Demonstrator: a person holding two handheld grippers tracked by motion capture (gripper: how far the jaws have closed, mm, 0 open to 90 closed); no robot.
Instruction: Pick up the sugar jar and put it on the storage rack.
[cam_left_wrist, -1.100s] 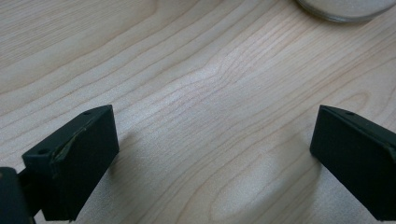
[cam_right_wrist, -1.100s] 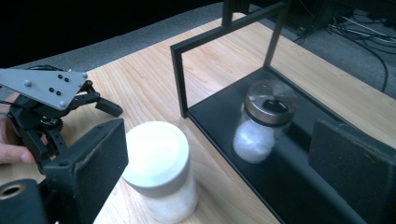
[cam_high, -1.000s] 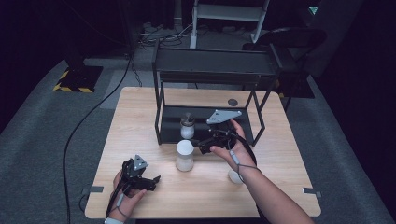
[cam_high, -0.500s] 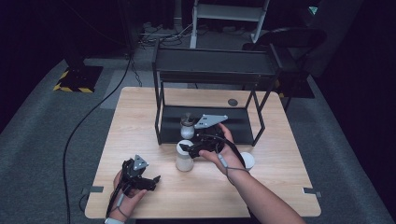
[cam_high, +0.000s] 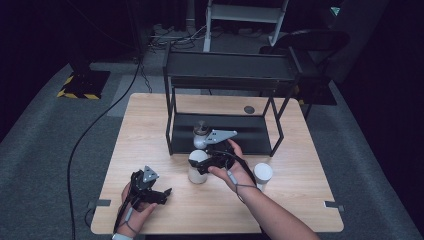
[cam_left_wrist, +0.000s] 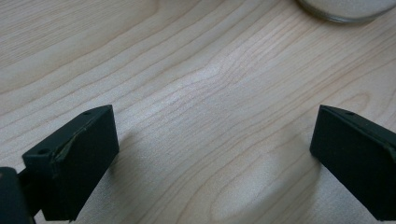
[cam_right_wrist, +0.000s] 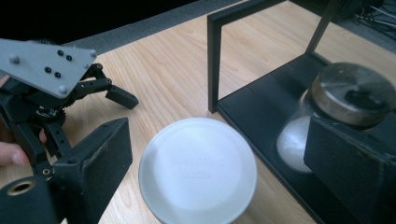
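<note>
Right gripper (cam_high: 204, 164) over white-lidded jar (cam_high: 198, 167), jaws wide, just been closing, astride lid, pads not touching. Jar upright on table (cam_high: 150, 125), axis vertical, just before black rack (cam_high: 225, 75). Right gripper view shows metal-lidded jar (cam_right_wrist: 348, 109) on rack's bottom shelf. Left gripper (cam_high: 162, 194) open wide, nothing between.

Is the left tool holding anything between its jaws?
No. In the left gripper view the left tool has its jaws wide apart over bare wooden table, with nothing between them.
</note>
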